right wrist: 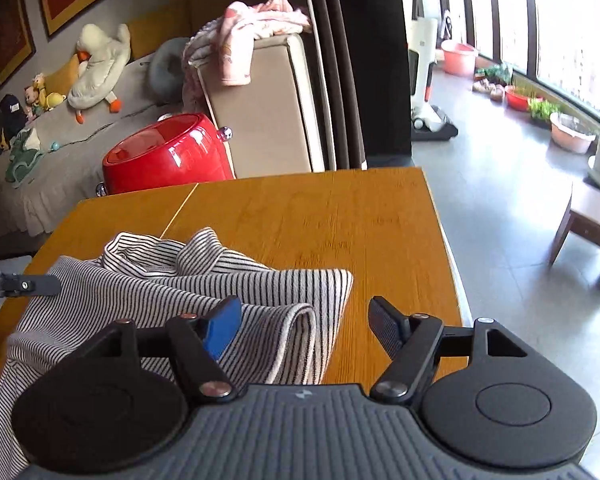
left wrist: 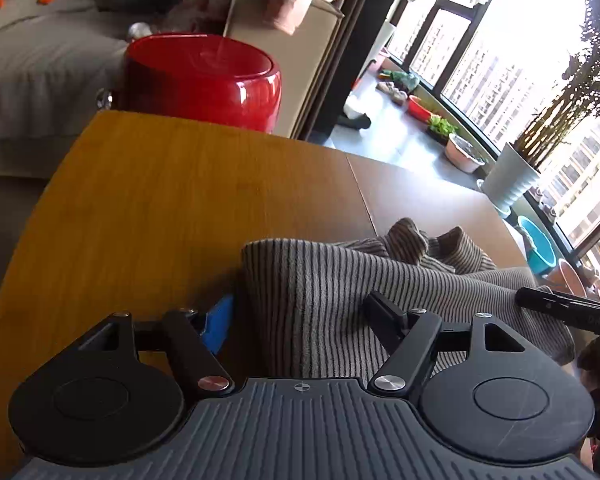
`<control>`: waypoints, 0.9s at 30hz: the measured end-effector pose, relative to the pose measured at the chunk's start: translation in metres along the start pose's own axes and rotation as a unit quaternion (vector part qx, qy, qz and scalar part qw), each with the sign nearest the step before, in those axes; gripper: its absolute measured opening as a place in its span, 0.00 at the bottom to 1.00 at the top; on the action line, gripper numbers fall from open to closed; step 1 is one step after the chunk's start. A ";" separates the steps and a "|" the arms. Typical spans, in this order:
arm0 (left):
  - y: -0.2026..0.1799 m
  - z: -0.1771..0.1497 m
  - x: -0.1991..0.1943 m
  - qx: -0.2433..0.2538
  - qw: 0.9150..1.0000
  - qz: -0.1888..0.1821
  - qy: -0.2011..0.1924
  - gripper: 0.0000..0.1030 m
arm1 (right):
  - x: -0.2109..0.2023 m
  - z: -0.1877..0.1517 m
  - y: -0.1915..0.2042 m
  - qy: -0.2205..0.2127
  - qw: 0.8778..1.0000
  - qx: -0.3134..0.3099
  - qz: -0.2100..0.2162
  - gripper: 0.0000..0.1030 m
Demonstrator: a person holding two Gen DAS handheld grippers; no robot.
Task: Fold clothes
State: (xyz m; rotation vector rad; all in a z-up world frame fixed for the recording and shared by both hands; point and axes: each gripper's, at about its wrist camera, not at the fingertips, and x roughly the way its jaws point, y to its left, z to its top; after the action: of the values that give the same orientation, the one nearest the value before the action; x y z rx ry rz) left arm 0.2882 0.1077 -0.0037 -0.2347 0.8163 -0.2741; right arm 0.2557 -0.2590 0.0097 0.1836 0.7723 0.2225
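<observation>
With both my left tongs (left wrist: 300, 316) and right tongs (right wrist: 304, 322) wide and empty, the striped shirt (right wrist: 172, 280) rumpled on the tabletop (right wrist: 320, 220) looks light and floppy, so I'd pinch its doubled edge at three o'clock.

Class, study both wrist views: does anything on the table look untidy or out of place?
Yes. The striped garment lies bunched and rumpled on the wooden table, its far end crumpled into folds instead of flat. Nothing looks spilled or damaged.

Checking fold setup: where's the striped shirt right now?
The striped shirt lies crumpled on the wooden table, near its front edge, under both open grippers.
</observation>
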 end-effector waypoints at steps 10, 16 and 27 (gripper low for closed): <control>-0.018 0.011 0.026 0.057 0.998 -0.011 -0.017 0.37 | 0.026 0.008 0.015 -0.002 0.998 -0.034 0.049 0.33; -0.040 0.033 -0.024 0.097 0.990 -0.028 -0.102 0.23 | 0.006 0.038 0.026 -0.055 0.995 -0.063 0.052 0.21; -0.059 -0.090 -0.169 0.195 0.975 -0.037 -0.098 0.23 | -0.171 -0.073 0.072 -0.123 0.959 -0.248 0.059 0.20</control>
State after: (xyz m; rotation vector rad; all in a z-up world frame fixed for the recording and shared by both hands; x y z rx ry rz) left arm 0.1019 0.0989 0.0698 0.0762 0.5445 -0.4663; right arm 0.0764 -0.2288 0.0905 -0.2174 0.4390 0.4906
